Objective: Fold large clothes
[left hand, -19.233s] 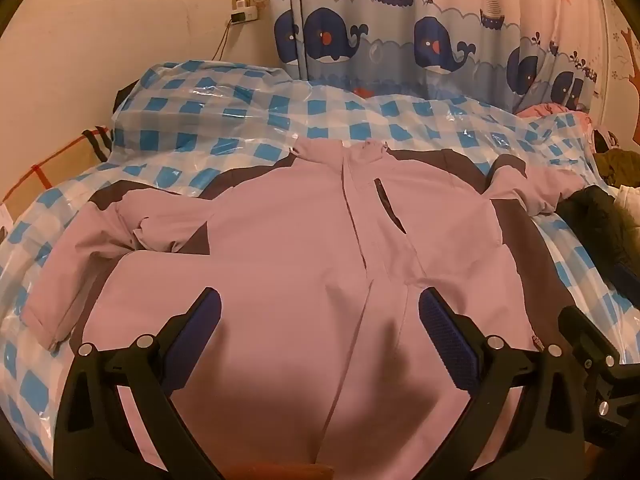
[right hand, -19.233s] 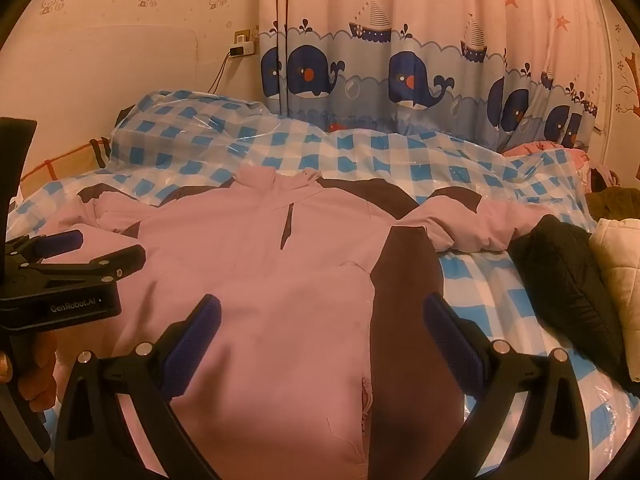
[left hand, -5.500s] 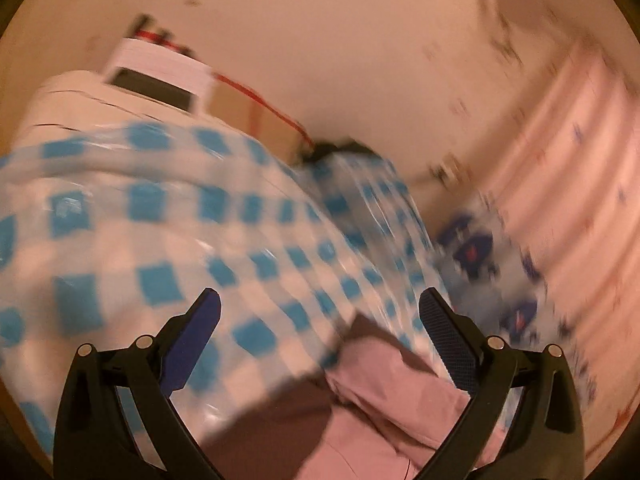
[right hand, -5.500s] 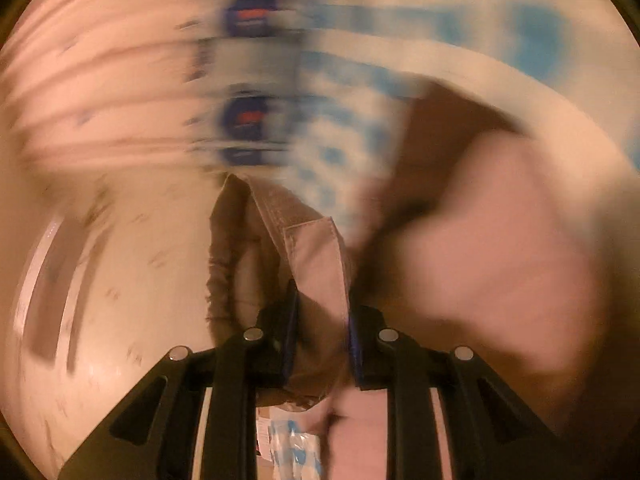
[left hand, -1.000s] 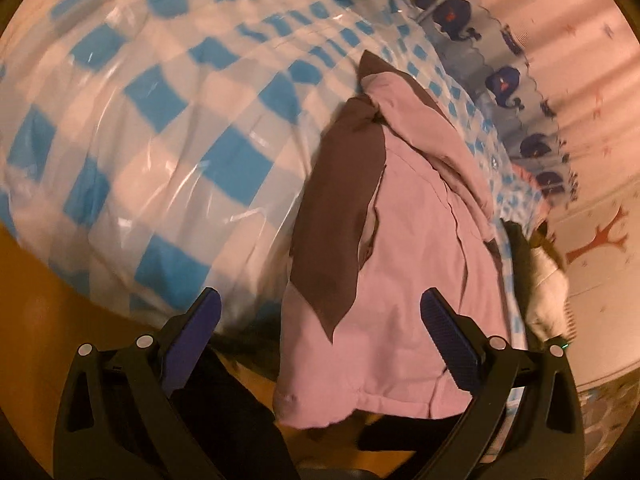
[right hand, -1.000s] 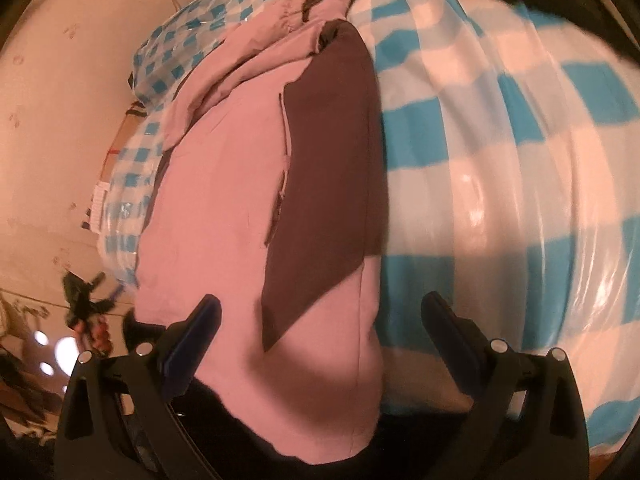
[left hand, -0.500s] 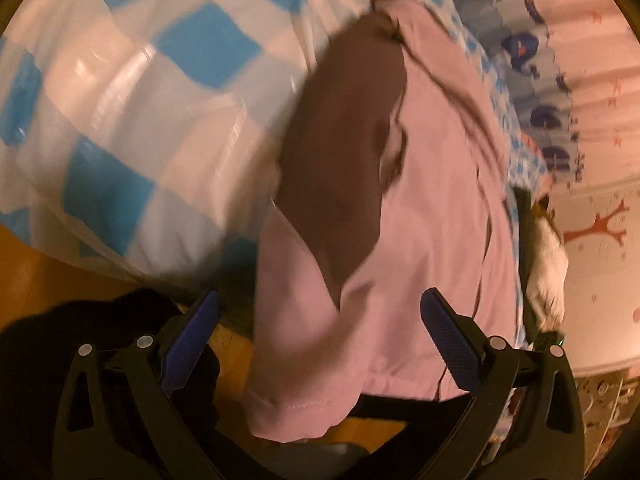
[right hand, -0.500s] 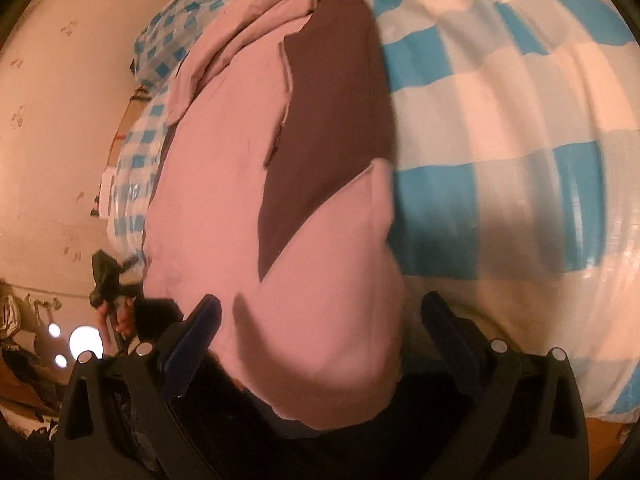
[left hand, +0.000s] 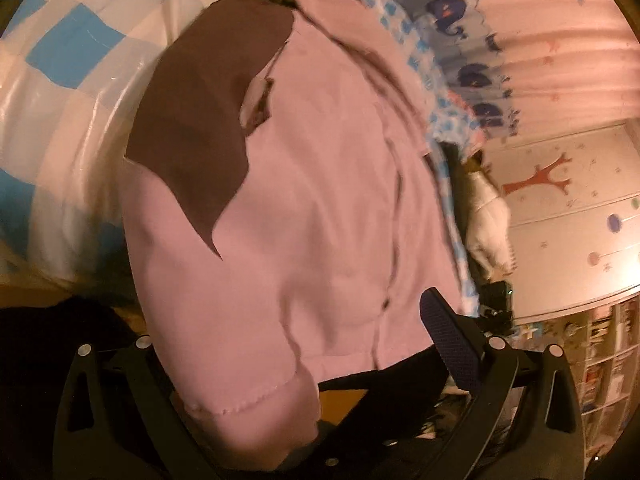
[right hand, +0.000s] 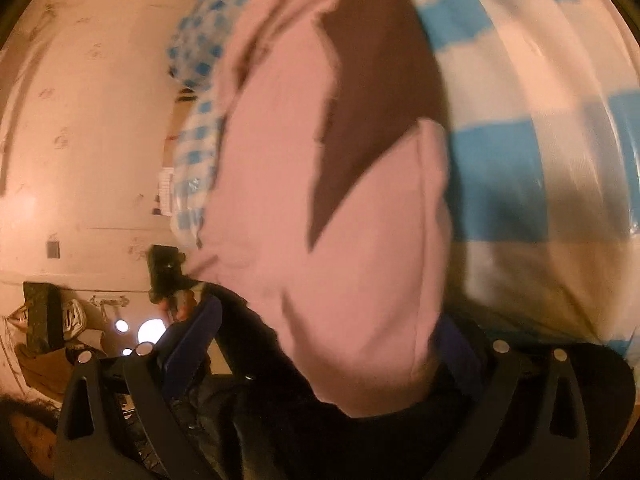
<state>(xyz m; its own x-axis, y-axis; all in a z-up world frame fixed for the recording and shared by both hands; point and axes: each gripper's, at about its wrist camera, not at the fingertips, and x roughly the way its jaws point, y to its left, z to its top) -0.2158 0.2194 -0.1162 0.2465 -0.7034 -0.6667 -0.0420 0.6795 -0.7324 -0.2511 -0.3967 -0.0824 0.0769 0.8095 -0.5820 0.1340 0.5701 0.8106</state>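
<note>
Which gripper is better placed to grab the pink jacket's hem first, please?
Left, marginally: the left gripper is open with the jacket hem deep between its jaws. The right gripper, also open, straddles its corner less deeply.

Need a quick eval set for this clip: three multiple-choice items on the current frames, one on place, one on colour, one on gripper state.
1. Where does the jacket lie?
A. On the checked bed cover, hem over the bed's edge
B. On a chair
C. On a hanger

2. What colour are the jacket's side panels?
A. White
B. Dark brown
C. Green

3. How does the left gripper stand?
A. Shut on the collar
B. Shut on nothing
C. Open, hem corner between its fingers

Key: 1 A, the pink jacket rests on the blue-and-white cover with its hem overhanging; 2 B, dark brown wedges show in both views; 3 C, the fingers stand wide apart around the hem corner.
</note>
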